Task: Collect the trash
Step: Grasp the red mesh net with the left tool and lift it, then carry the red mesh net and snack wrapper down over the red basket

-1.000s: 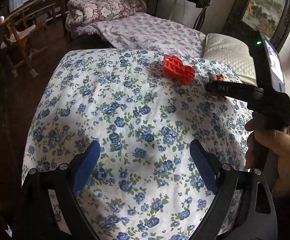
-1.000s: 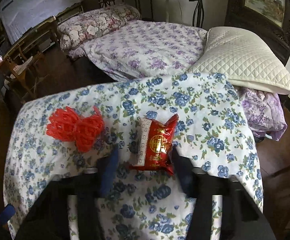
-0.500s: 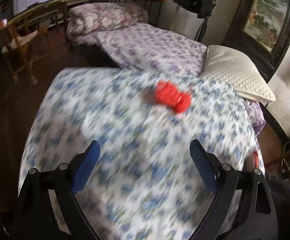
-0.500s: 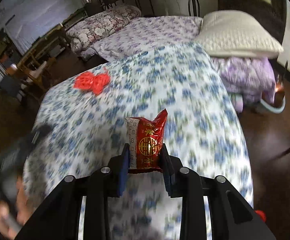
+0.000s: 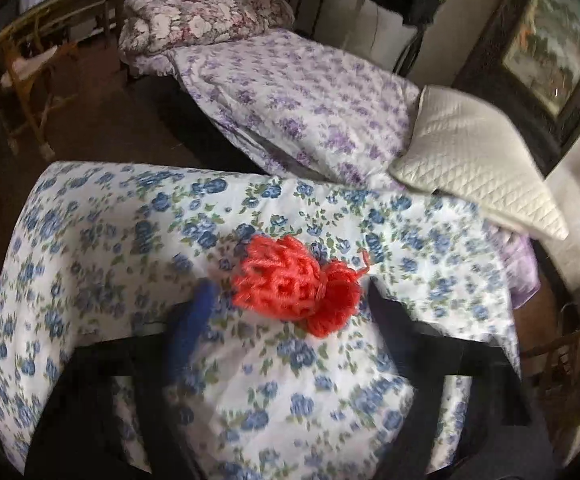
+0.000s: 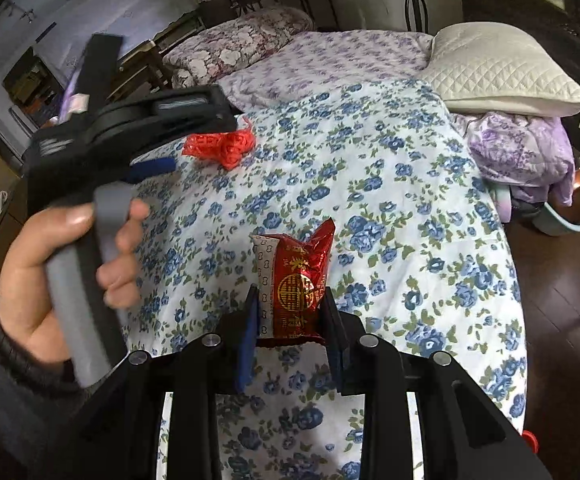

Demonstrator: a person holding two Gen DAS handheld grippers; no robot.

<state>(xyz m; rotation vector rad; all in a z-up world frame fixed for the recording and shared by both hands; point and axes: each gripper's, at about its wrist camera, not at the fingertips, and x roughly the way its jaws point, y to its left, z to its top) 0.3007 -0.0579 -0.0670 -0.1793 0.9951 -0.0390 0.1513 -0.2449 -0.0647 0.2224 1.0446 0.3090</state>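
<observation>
A red foam net lies on the blue-flowered bedspread. My left gripper is open, its blurred fingers on either side of the net, close to it. In the right wrist view the net lies just beyond the left gripper's blue fingertips. My right gripper is shut on a red and white snack wrapper and holds it above the bedspread, back from the net.
A white quilted pillow and a purple-flowered quilt lie beyond the bedspread. A folded floral duvet sits at the far end. Wooden chairs stand on the dark floor at left. A basin sits on the floor at right.
My left gripper moved forward to the red net, which now sits between its fingers. My right gripper closed on the snack wrapper, lifted it off the bedspread and drew back.
</observation>
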